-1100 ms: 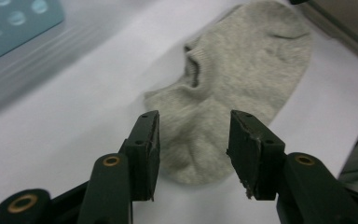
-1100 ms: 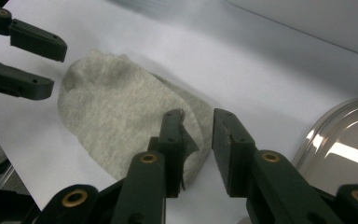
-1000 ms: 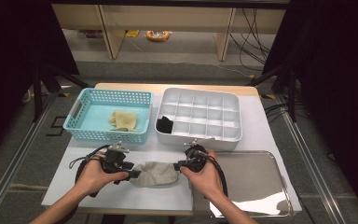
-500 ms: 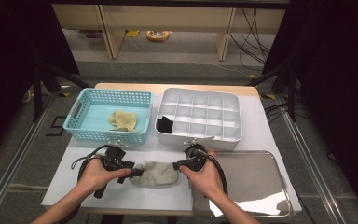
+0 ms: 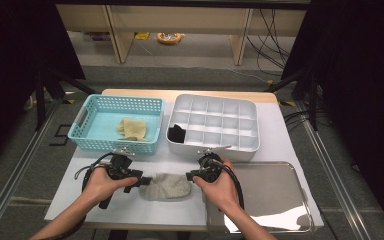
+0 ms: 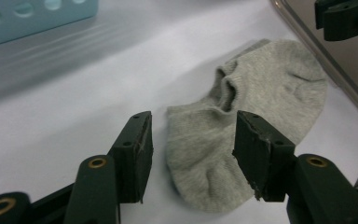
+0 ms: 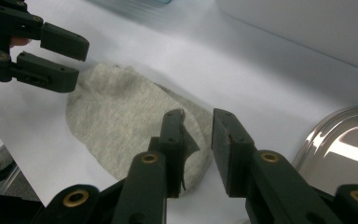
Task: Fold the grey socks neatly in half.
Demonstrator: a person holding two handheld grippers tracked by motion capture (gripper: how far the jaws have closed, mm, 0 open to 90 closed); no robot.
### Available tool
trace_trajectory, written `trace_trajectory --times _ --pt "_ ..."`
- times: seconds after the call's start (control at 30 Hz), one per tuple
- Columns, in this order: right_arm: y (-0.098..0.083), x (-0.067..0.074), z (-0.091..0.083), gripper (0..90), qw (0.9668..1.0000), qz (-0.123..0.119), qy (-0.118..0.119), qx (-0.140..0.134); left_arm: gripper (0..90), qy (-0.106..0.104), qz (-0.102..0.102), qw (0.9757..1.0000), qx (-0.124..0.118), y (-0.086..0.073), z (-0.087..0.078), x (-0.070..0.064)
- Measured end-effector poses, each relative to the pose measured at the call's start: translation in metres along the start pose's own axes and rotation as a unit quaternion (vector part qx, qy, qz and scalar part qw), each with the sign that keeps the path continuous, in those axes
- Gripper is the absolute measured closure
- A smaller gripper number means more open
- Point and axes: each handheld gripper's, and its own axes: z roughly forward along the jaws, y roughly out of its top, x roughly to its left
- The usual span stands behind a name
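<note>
A grey ankle sock (image 5: 167,186) lies flat on the white table sheet between my two grippers. My left gripper (image 5: 142,181) points at its left end. In the left gripper view the jaws (image 6: 193,119) stand apart on either side of the sock (image 6: 242,121); they have just been closing, and the pads are off the cloth. My right gripper (image 5: 190,176) is at the sock's right end. Its jaws (image 7: 196,115) keep a narrow gap over the edge of the sock (image 7: 121,112), with one jaw against a fold. The left gripper (image 7: 60,51) shows open beyond.
A teal basket (image 5: 87,120) at the back left holds a beige sock (image 5: 132,128). Beside it is a white compartment tray (image 5: 250,145) with a black item (image 5: 177,132) in one cell. A shiny metal tray (image 5: 265,195) lies at the front right, beside my right hand.
The left gripper has shifted slightly at the sock's left end. The sock and the right gripper have stayed where they were.
</note>
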Motion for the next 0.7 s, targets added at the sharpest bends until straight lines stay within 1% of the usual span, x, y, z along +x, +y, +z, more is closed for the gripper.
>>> trace_trajectory --times 0.03,0.07,0.1,0.13,0.17,0.2,0.23,0.27,0.33,0.37,0.4,0.43,0.47,0.5,0.53,0.57,0.6,0.63,0.67,0.7 --pt "0.000 0.000 0.000 74.3 1.0000 -0.004 0.000 0.000 46.8 0.006 0.002 1.0000 0.007 0.000 0.000 0.001" --pt "0.000 0.000 -0.001 74.3 1.0000 -0.002 0.001 0.004 46.8 0.009 0.003 0.9999 0.008 0.000 0.001 0.002" --pt "0.000 -0.003 0.000 74.2 0.9998 -0.017 -0.005 0.004 46.9 0.007 0.008 0.9999 0.012 -0.001 0.002 0.003" --pt "-0.001 -0.001 0.000 74.2 0.9999 -0.009 -0.002 0.007 47.0 0.011 0.010 0.9998 0.014 -0.001 0.002 0.003" --pt "-0.001 -0.002 0.001 74.2 0.9999 -0.016 0.001 -0.001 47.3 0.014 0.017 0.9996 0.018 -0.002 0.003 0.004" --pt "-0.001 -0.002 0.001 74.2 0.9999 -0.016 0.001 0.001 47.5 0.011 0.019 0.9995 0.022 -0.003 0.004 0.004" --pt "-0.001 -0.003 0.001 74.2 0.9999 -0.015 0.001 0.002 47.6 0.010 0.025 0.9993 0.028 -0.004 0.005 0.005" --pt "-0.001 -0.004 0.001 74.2 0.9998 -0.021 0.000 0.005 47.8 0.010 0.037 0.9984 0.042 -0.004 0.004 0.006" --pt "0.001 -0.005 0.002 74.2 0.9998 -0.020 0.003 0.005 50.1 0.009 0.057 0.9965 0.061 -0.005 0.005 0.008" --pt "0.001 -0.005 0.002 74.2 0.9998 -0.020 0.003 0.005 50.1 0.014 0.045 0.9978 0.047 -0.006 0.007 0.005" --pt "0.001 -0.005 0.002 74.2 0.9998 -0.017 0.001 0.004 50.8 0.012 0.049 0.9976 0.048 -0.006 0.008 0.005" --pt "0.001 -0.005 0.002 74.2 0.9998 -0.021 -0.001 0.003 51.2 0.017 0.074 0.9950 0.065 -0.005 0.006 0.007" --pt "0.001 -0.004 0.002 74.2 0.9997 -0.023 -0.002 0.004 52.0 0.017 0.079 0.9945 0.066 -0.004 0.007 0.006" --pt "0.001 -0.003 0.002 74.3 0.9998 -0.021 -0.001 0.004 54.0 0.021 0.077 0.9952 0.057 -0.005 0.008 0.004" --pt "0.000 -0.002 0.003 74.2 0.9998 -0.019 0.000 0.003 55.4 0.026 0.087 0.9942 0.058 -0.006 0.009 0.002" --pt "0.000 -0.002 0.003 74.2 0.9998 -0.019 0.000 0.003 55.4 0.030 0.101 0.9925 0.062 -0.006 0.009 0.001" --pt "0.000 -0.002 0.003 74.3 0.9996 -0.027 -0.006 0.005 59.6 0.034 0.118 0.9902 0.067 -0.006 0.009 0.000" --pt "0.000 -0.001 0.003 74.2 0.9996 -0.027 0.001 0.005 63.9 0.033 0.120 0.9902 0.065 -0.006 0.010 -0.003" --pt "0.000 -0.001 0.003 74.2 0.9996 -0.027 0.001 0.005 63.9 0.028 0.119 0.9907 0.061 -0.007 0.011 -0.004" --pt "0.000 0.000 0.004 74.3 0.9995 -0.030 -0.003 0.007 68.8 0.029 0.127 0.9892 0.067 -0.007 0.011 -0.005"
